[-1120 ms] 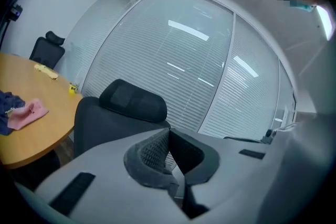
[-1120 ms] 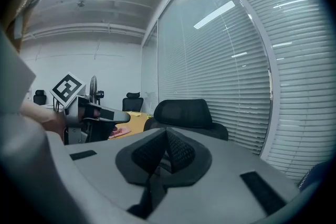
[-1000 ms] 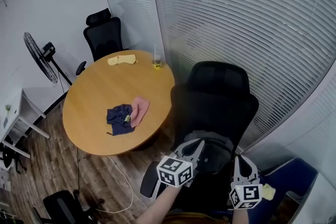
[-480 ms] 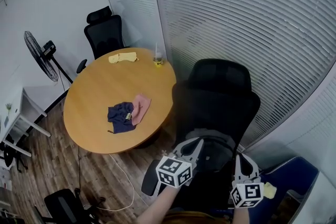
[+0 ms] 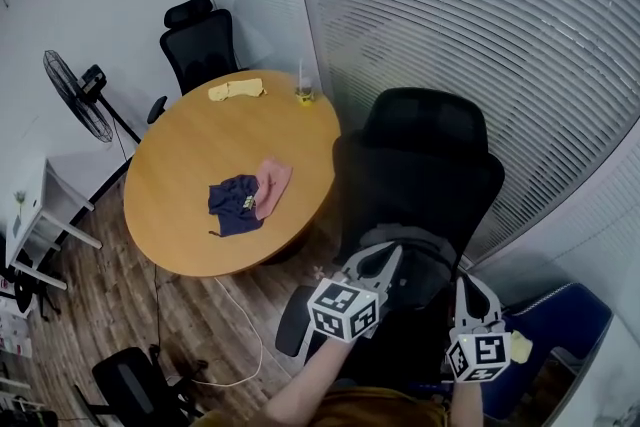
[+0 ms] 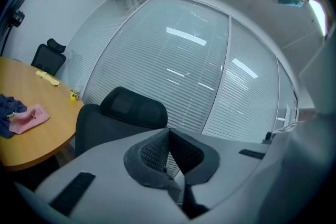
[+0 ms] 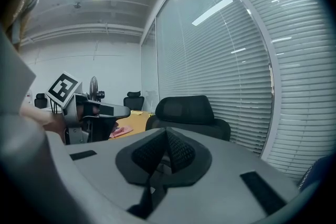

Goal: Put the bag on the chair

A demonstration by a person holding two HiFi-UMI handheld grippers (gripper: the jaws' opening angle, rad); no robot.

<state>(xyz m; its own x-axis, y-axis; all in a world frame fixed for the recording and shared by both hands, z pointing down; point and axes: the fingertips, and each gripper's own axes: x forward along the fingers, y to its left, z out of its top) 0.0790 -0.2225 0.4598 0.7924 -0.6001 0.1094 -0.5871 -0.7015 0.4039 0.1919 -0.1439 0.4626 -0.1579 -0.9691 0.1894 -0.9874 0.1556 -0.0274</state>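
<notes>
A dark blue bag-like bundle (image 5: 236,206) lies on the round wooden table (image 5: 190,165), with a pink cloth (image 5: 273,186) against its right side. A black high-backed office chair (image 5: 425,177) stands at the table's right edge, its back toward me. My left gripper (image 5: 388,256) is shut and holds nothing, hanging just before the chair's back. My right gripper (image 5: 469,288) is beside it, also shut with nothing in it. The chair (image 6: 132,108) rises ahead in the left gripper view. In the right gripper view the chair (image 7: 186,110) stands beyond the closed jaws.
A second black chair (image 5: 198,45) stands behind the table. A yellow cloth (image 5: 237,90) and a small cup (image 5: 304,95) lie at the table's far edge. A floor fan (image 5: 75,98) stands left, a blinds-covered glass wall (image 5: 480,25) right, and a blue seat (image 5: 560,330) at lower right.
The head view has shifted a little, so the table and chair sit slightly higher and further right. Both grippers stay shut in the same spot before the chair.
</notes>
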